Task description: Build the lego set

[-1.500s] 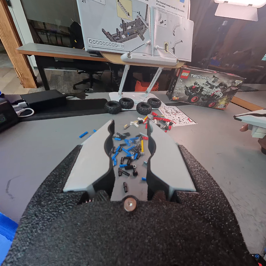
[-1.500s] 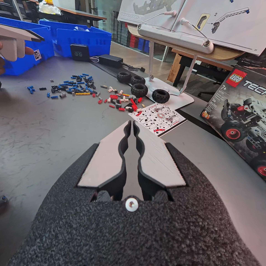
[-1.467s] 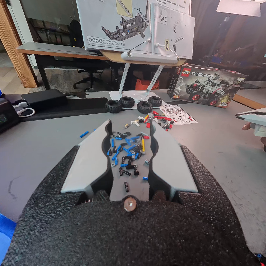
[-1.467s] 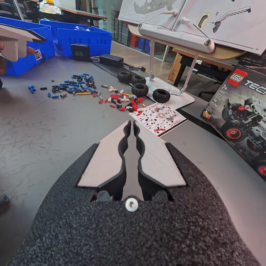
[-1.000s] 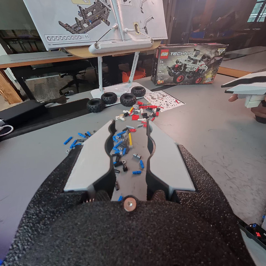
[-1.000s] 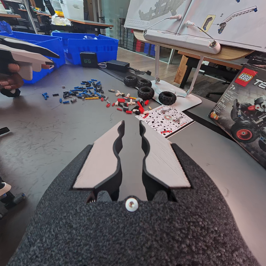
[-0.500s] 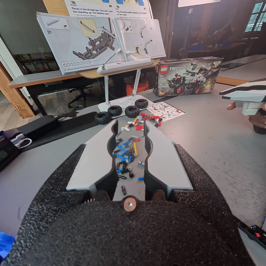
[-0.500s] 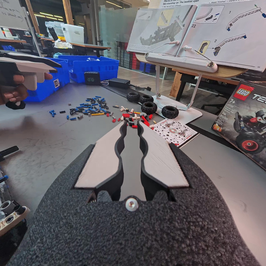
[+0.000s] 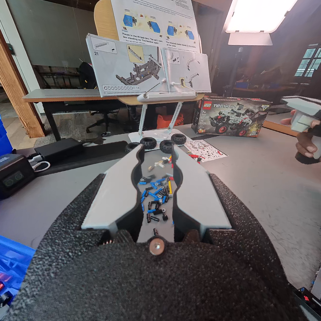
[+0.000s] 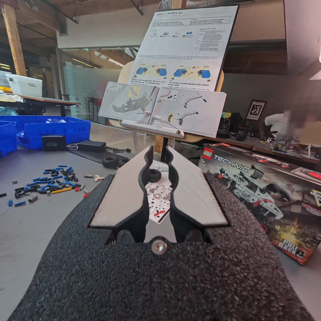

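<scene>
Loose Lego pieces, mostly blue and black pins with a yellow axle, lie on the grey table. My left gripper hovers over them, open and empty. Several black tyres and a sticker sheet lie beyond. The open instruction booklet stands on a stand. My right gripper is narrowly open and empty, above the sticker sheet, with the pieces to its left. It also shows at the right edge of the left wrist view, held by a hand.
The Lego box stands at the right back of the table. Blue bins, a black device and a power adapter sit at the left back. A dark assembly peeks in at the bottom right edge. The gap from one gripper's tips to the other's is roughly 35 cm.
Both grippers have tilted upward, so the booklet sits higher in view. The right gripper has swung right toward the box and opened a little. The left gripper has left the right wrist view.
</scene>
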A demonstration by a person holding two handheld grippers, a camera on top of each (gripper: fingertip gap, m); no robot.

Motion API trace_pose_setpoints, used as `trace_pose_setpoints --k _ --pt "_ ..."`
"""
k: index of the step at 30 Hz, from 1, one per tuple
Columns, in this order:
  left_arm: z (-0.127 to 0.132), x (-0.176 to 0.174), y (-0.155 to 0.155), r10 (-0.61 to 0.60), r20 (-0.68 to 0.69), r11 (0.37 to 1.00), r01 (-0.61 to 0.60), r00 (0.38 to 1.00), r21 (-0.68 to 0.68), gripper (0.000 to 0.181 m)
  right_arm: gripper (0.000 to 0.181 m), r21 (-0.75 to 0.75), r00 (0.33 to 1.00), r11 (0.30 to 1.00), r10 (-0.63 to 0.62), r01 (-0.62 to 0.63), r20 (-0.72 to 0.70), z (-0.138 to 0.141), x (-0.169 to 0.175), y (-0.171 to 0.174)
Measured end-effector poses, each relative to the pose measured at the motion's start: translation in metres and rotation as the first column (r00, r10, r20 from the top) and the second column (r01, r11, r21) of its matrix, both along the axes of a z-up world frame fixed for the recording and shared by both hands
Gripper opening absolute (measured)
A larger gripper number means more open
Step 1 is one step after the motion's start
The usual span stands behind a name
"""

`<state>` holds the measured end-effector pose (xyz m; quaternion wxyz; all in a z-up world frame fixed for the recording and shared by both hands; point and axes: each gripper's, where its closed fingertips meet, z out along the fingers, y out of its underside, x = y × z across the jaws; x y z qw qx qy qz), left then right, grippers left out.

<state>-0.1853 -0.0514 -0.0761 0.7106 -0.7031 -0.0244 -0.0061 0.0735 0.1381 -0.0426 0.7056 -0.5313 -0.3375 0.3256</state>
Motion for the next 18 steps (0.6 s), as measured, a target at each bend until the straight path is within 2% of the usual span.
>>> trace_pose_setpoints --k 4,6,9,13,18 --pt "-0.002 0.003 0.001 -0.003 -0.018 1.0 0.003 1.0 -0.007 0.03 0.012 0.024 1.0 1.0 0.003 -0.002 -0.024 0.042 -0.052 0.041" --pt "-0.006 0.005 0.002 -0.008 -0.023 1.0 0.008 1.0 -0.015 0.029 0.011 0.005 0.999 1.0 0.023 -0.023 -0.03 0.061 -0.088 0.065" --pt "-0.02 0.012 0.008 -0.043 0.025 0.998 0.044 0.999 -0.044 0.028 0.009 0.011 0.999 0.999 0.033 -0.034 0.033 0.079 -0.146 0.099" --pt "-0.032 0.019 0.014 -0.07 0.045 0.994 0.073 0.997 -0.078 0.028 0.007 0.019 0.987 0.999 0.03 -0.033 0.159 0.084 -0.205 0.131" --pt "-0.031 0.026 0.015 -0.085 0.004 0.993 0.085 0.996 -0.079 0.027 0.007 0.007 0.969 0.999 -0.043 0.042 0.243 0.073 -0.231 0.164"
